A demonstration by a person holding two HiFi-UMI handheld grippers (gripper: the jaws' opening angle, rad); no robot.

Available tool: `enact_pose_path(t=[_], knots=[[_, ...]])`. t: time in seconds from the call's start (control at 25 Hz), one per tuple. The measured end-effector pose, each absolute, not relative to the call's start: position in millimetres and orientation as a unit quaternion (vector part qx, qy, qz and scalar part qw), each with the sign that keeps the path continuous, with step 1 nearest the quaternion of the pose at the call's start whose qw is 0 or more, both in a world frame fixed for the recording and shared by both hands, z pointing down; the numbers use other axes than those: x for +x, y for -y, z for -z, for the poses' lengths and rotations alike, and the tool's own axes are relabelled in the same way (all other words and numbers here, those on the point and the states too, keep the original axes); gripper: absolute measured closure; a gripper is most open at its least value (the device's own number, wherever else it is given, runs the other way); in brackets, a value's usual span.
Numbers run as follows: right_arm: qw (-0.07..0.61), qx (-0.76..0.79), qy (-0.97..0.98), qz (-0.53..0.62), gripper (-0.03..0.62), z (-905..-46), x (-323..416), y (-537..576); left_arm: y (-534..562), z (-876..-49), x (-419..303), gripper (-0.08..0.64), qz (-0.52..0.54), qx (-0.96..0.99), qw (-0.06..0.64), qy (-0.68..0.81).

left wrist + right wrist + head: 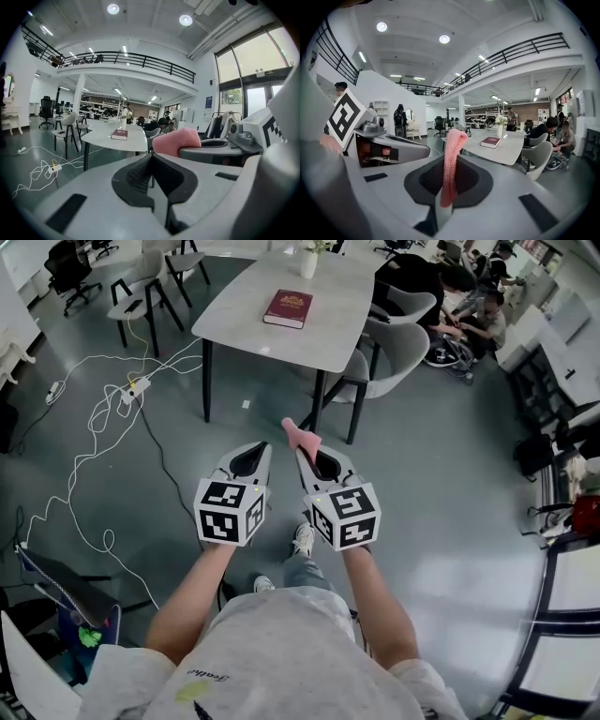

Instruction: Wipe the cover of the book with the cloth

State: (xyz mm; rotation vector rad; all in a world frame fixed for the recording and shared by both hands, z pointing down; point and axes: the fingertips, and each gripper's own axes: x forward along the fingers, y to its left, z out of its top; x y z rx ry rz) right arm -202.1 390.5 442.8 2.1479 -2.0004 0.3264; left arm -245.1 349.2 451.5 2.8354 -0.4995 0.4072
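Observation:
A dark red book (288, 308) lies flat on a white table (255, 328), well ahead of both grippers; it also shows far off as the book (119, 134) and the book (490, 142). My right gripper (301, 448) is shut on a pink cloth (300, 435), which stands up between its jaws as the cloth (451, 163). My left gripper (256, 455) is shut with nothing in it, just left of the right one. From the left gripper view the cloth (175, 140) sticks out to the right. Both grippers hang over the floor, short of the table.
Grey chairs (391, 351) stand at the table's right side, another chair (137, 302) at its left. White cables and a power strip (138, 385) trail over the floor on the left. A white vase (308, 262) stands at the table's far end. People sit at the back right.

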Motion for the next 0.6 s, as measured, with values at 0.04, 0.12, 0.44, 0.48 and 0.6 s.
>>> enact_pose_path(t=[0.04,0.12,0.44,0.48,0.6], knots=[[0.094,0.723,0.676,-0.109,0.575,-443.2,-195.0,-385.1,-344.2,-452.3,-238.7,0.554,-0.140,0.968,0.115,0.173],[0.093,0.720,0.679,-0.109,0.575,-443.9,-179.7,-373.8,-333.3,-454.6,-225.3,0.554,-0.143,0.967,0.115,0.178],[0.085,0.712,0.688,-0.115,0.575,-447.1,-102.1,-329.1,-289.3,-456.7,-146.3,0.554,-0.155,0.963,0.120,0.186],[0.083,0.711,0.689,-0.118,0.575,-448.3,-91.3,-324.6,-285.0,-456.6,-134.8,0.554,-0.157,0.963,0.119,0.187],[0.078,0.707,0.692,-0.123,0.575,-451.8,-61.0,-312.3,-272.8,-458.8,-102.9,0.554,-0.164,0.961,0.118,0.189]])
